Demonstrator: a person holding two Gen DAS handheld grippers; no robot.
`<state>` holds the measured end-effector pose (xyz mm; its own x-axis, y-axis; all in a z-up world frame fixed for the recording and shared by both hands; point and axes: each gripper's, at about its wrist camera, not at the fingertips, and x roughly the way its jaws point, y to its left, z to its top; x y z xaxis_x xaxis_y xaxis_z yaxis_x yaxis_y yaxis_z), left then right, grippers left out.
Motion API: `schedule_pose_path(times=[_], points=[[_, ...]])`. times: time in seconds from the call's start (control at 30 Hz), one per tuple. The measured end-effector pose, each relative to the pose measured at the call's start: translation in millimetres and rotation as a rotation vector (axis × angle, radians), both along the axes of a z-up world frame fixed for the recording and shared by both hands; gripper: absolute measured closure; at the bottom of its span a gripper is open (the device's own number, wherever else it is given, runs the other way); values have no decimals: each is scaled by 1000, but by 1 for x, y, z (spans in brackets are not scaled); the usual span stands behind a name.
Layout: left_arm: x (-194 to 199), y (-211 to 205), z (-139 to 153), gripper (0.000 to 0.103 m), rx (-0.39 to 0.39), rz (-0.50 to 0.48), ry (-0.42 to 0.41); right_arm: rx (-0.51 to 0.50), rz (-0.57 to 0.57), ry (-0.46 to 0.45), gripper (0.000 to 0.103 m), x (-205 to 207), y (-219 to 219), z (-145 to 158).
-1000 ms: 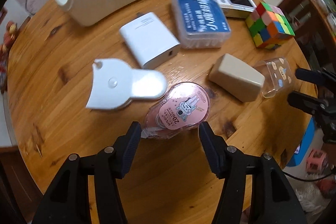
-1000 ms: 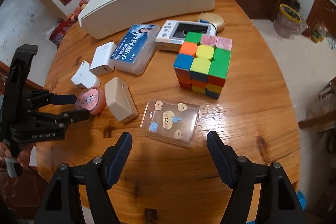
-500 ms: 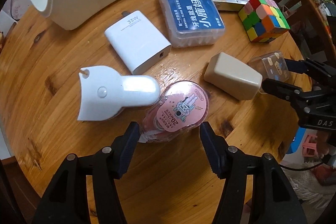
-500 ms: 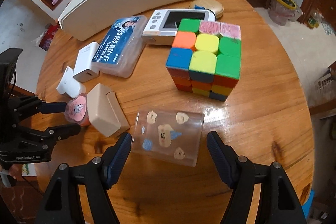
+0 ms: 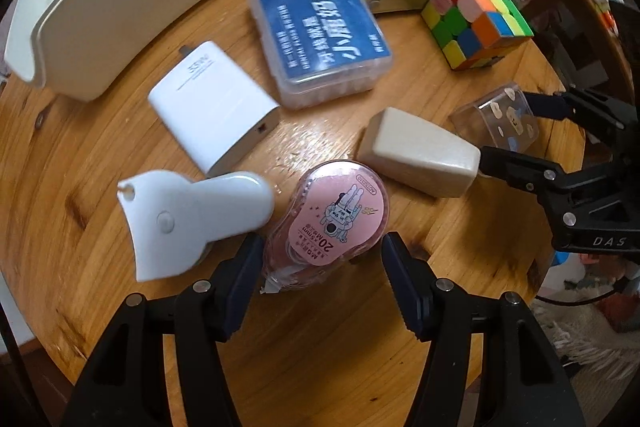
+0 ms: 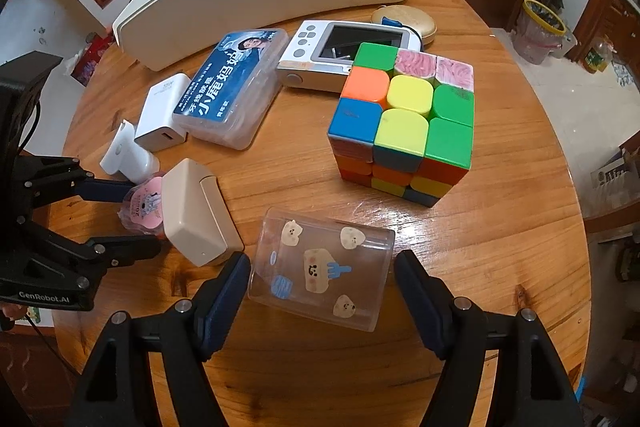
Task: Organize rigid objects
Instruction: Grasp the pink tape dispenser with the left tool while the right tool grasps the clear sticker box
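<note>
Pink tape dispenser (image 5: 336,219) sits between my left gripper's (image 5: 320,267) parted jaws, unpinched, white scraper (image 5: 188,215) crowding alongside; right gripper (image 6: 322,291) gapes around clear box (image 6: 320,275).

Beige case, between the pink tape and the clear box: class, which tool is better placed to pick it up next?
Neither clearly. The left tool already straddles the pink tape; the right tool straddles the clear box. The beige case lies beside both, outside each tool's fingers.

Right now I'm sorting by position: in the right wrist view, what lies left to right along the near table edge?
Pink correction tape, beige box, clear sticker box, colour cube.
</note>
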<state>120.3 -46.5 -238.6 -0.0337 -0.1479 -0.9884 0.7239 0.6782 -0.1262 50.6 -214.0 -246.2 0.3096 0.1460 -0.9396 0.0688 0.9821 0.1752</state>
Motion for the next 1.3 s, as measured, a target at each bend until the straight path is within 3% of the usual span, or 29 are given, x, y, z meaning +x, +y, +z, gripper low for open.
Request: schedule_pose_path(times=[0.27, 0.77, 1.13, 1.2, 1.3], points=[[-3, -15, 5, 38, -29, -51, -8, 7, -5, 2, 27, -2, -5, 1], [-32, -77, -11, 38, 53, -224, -111, 2, -11, -5, 27, -4, -5, 0], [-58, -70, -8, 41, -74, -145, -64, -6, -15, -19, 28, -8, -3, 0], [-62, -63, -6, 41, -101, -107, -50, -1, -12, -27, 35, -9, -4, 1], [-64, -54, -6, 41, -134, -45, -45, -17, 2, -45, 37, -11, -2, 3]])
